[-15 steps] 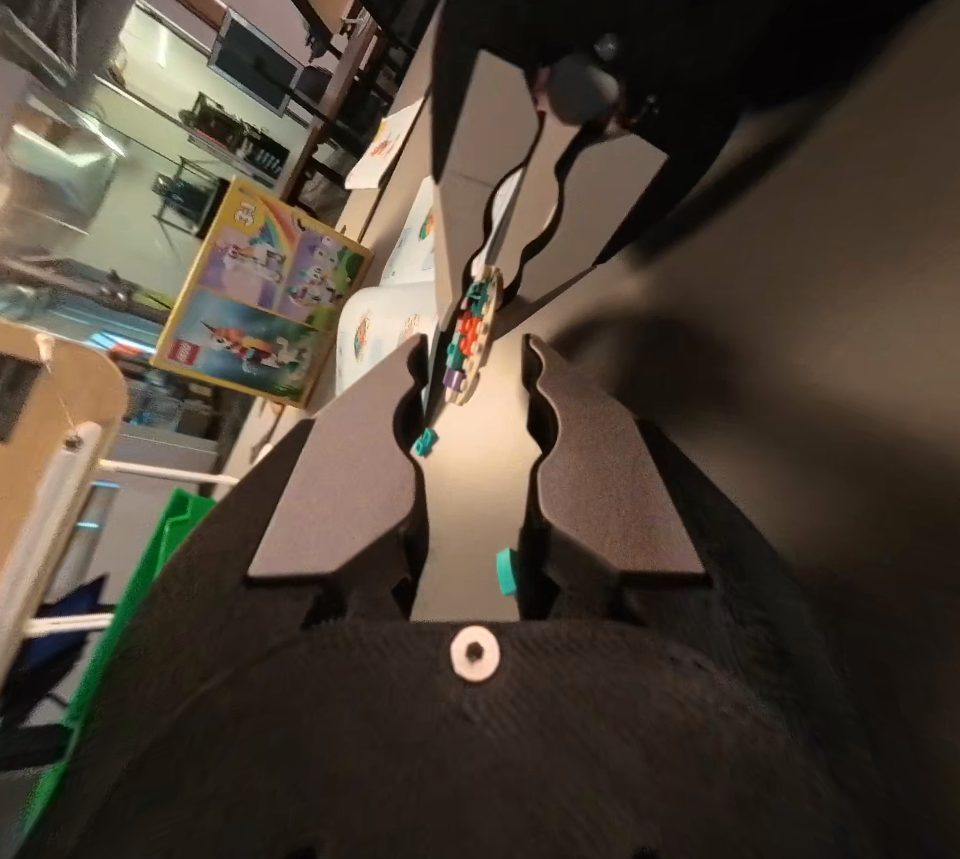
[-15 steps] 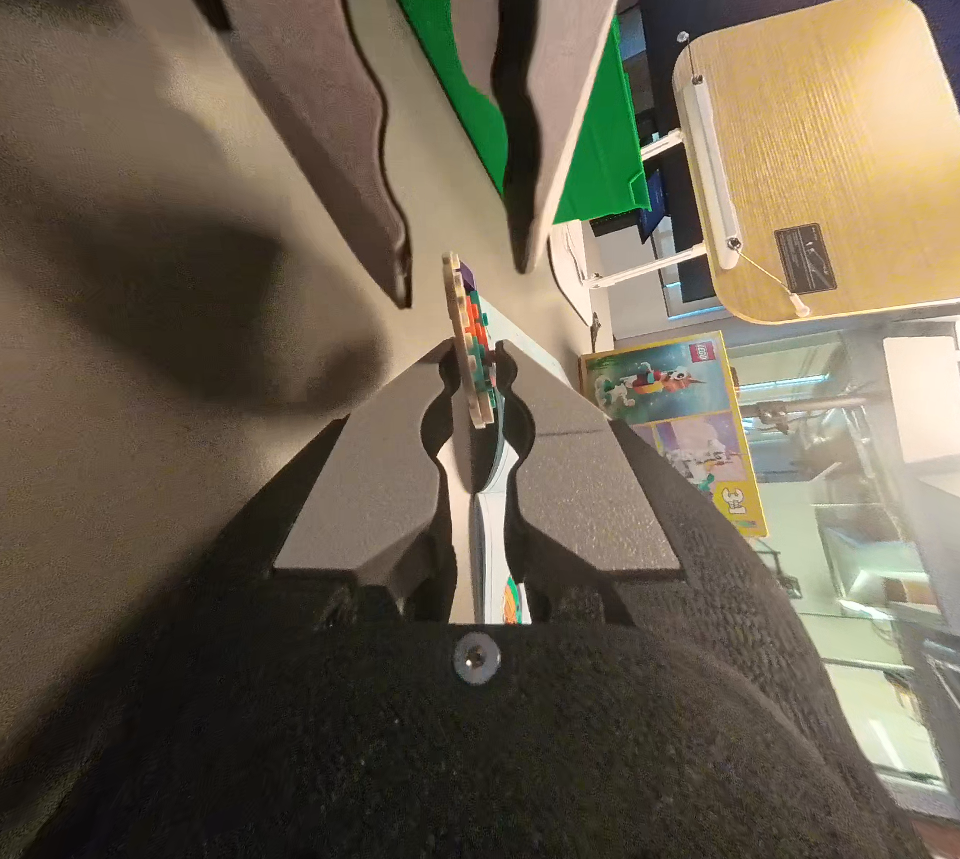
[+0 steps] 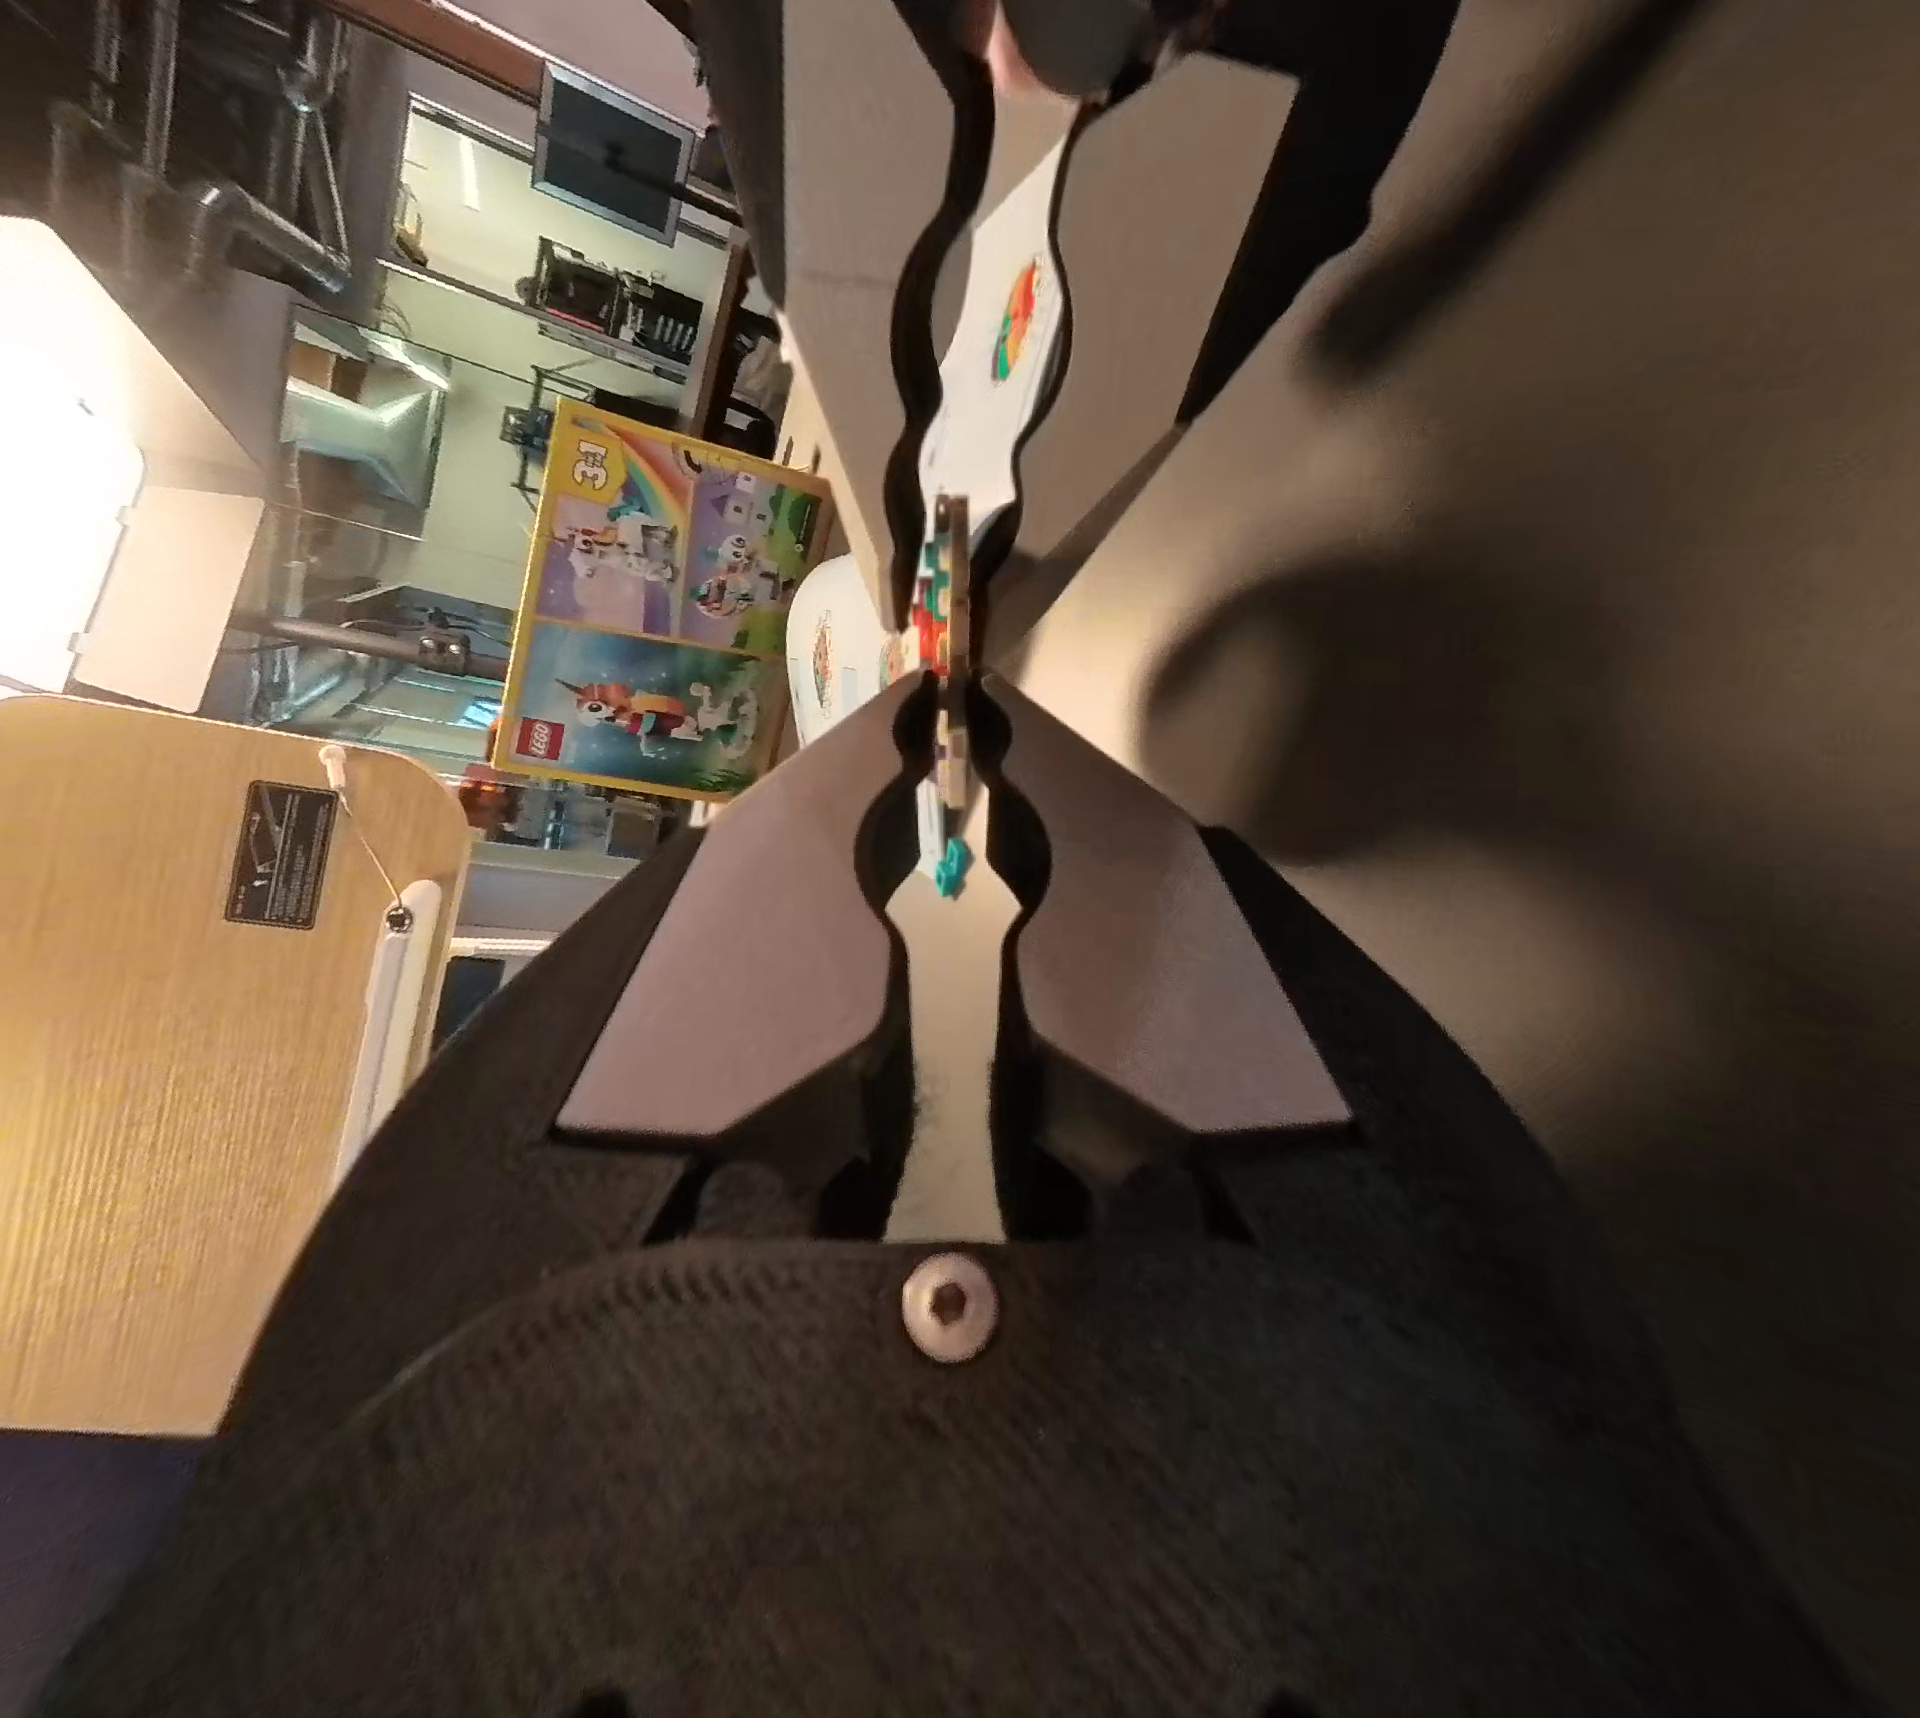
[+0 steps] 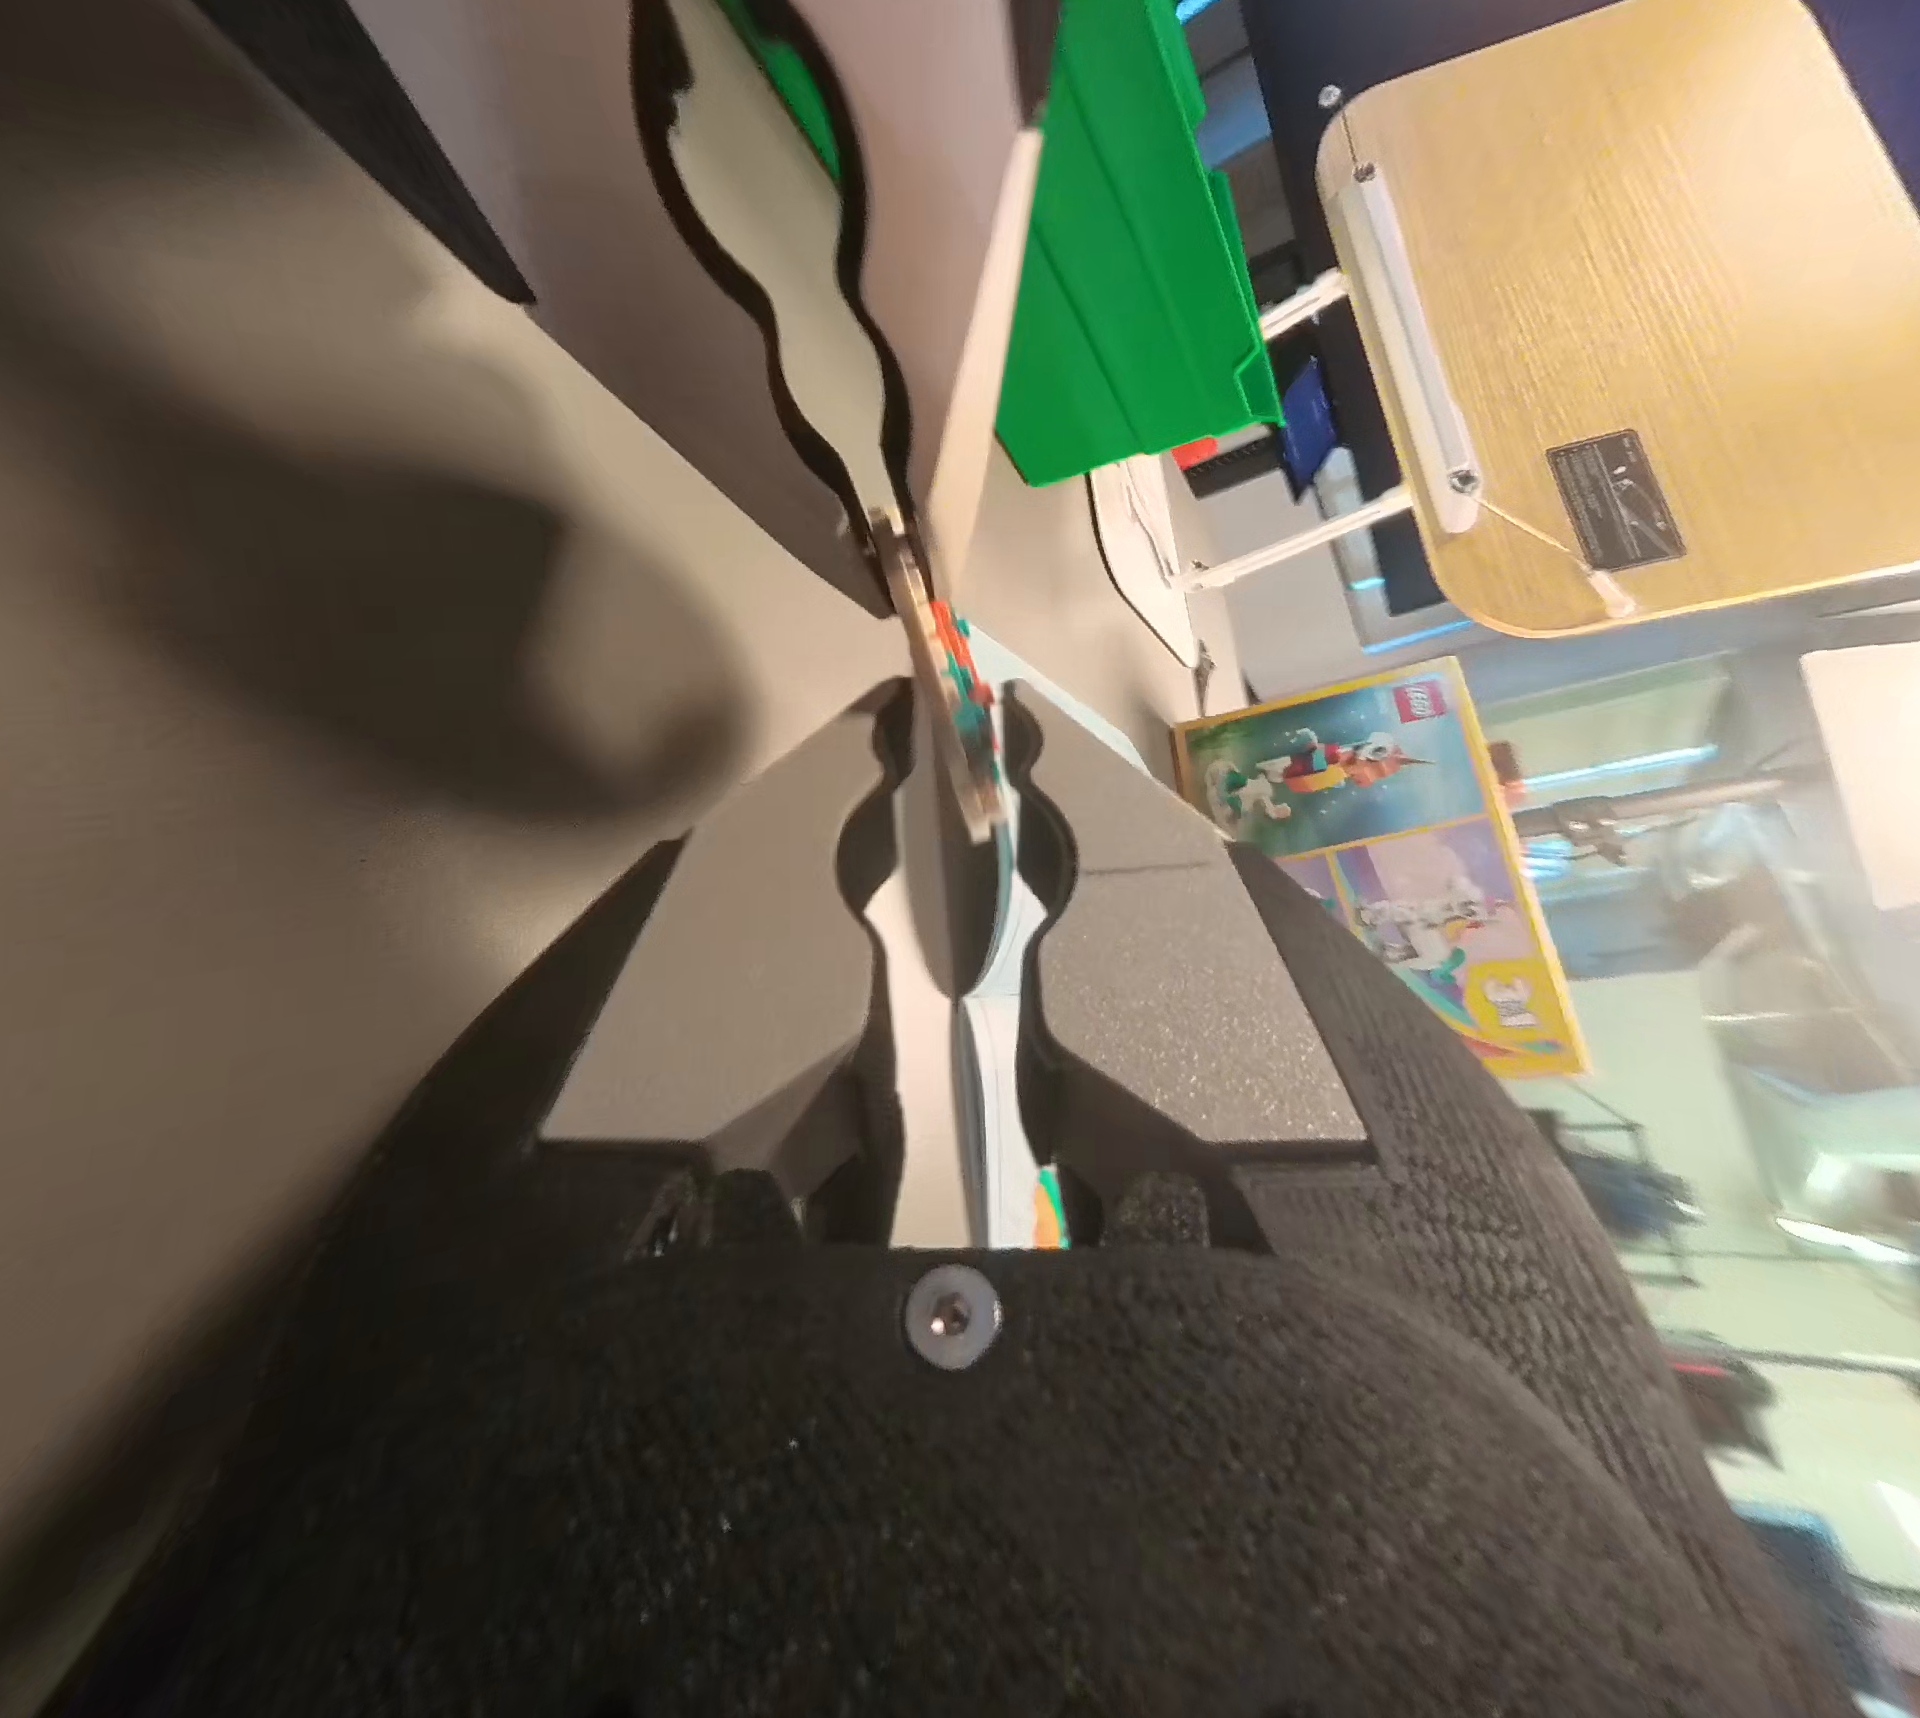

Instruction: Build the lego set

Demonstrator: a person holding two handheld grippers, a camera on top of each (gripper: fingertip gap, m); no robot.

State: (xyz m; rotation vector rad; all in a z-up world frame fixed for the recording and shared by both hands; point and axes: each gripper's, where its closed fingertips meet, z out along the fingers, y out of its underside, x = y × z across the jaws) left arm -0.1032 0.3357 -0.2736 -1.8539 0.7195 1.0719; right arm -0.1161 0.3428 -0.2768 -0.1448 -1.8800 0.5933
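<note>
Left gripper: nearest item in the left wrist view, jaws drawn in onto the near end of the lego assembly, tips meeting it on both flat sides.

Lego assembly: thin tan plate seen edge-on, carrying teal, red, orange and purple bricks on 1 face. Held off the tabletop between the 2 grippers, which face each other tip to tip.

Loose teal brick: on the tabletop, seen in the gap between the left jaws, just behind their tips.

Right gripper: opposite, jaws closed on the far end of the same assembly. In the right wrist view the right gripper clamps the plate's near end, with the left gripper pinching the other end.

Instruction sheet: white paper with round coloured pictures, flat on the tabletop beyond the assembly, partly hidden by the right gripper.

Lego box: yellow-bordered, standing at the tabletop's far edge.

Green bin: near the tabletop's edge, right wrist view.

Wooden panel: light wood with a dark sticker, off the tabletop, farthest.
</note>
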